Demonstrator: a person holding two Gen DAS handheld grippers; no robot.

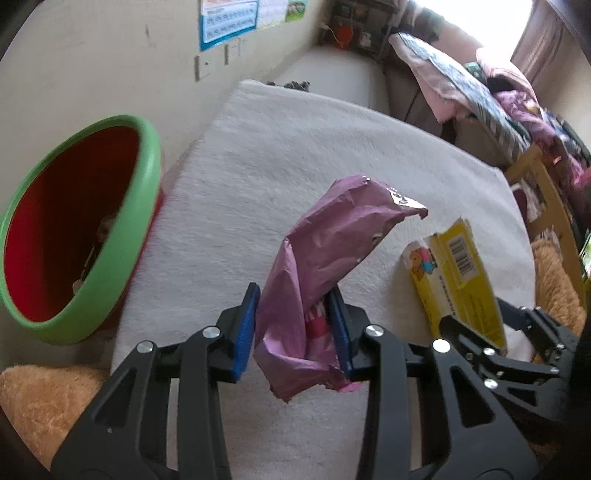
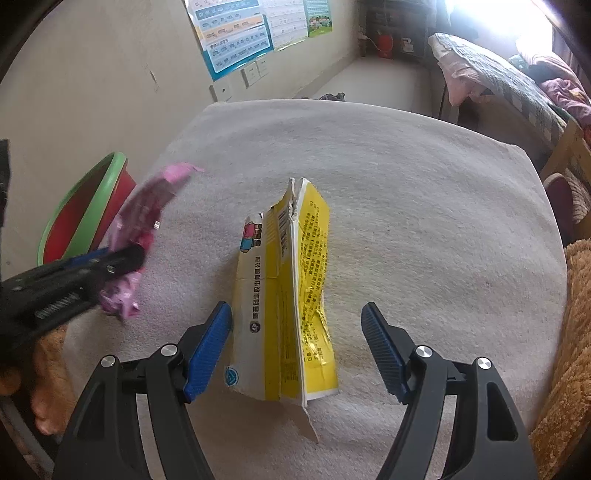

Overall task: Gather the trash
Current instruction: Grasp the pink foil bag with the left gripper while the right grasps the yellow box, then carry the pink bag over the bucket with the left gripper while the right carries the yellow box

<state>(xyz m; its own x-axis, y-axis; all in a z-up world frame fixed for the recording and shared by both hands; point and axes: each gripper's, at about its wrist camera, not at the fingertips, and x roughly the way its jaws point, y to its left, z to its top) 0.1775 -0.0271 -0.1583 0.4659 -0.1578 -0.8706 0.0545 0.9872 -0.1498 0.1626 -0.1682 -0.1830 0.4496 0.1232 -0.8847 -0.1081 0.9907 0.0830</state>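
My left gripper (image 1: 293, 325) is shut on a crumpled pink wrapper (image 1: 325, 258) and holds it above the white cloth-covered table (image 1: 295, 140). The wrapper also shows in the right wrist view (image 2: 142, 225), held by the left gripper (image 2: 122, 264). A torn yellow and white carton (image 2: 284, 295) stands on the table between the open fingers of my right gripper (image 2: 295, 343), not gripped. The carton also shows in the left wrist view (image 1: 454, 284). A red bin with a green rim (image 1: 74, 229) sits left of the table, with some scraps inside; it also shows in the right wrist view (image 2: 85, 218).
A beige wall with posters (image 2: 251, 33) runs behind the table. A bed with piled bedding (image 1: 480, 96) is at the far right, beside a wooden chair (image 1: 546, 192). Orange fluffy fabric (image 2: 569, 350) lies at the table's right and left near edges.
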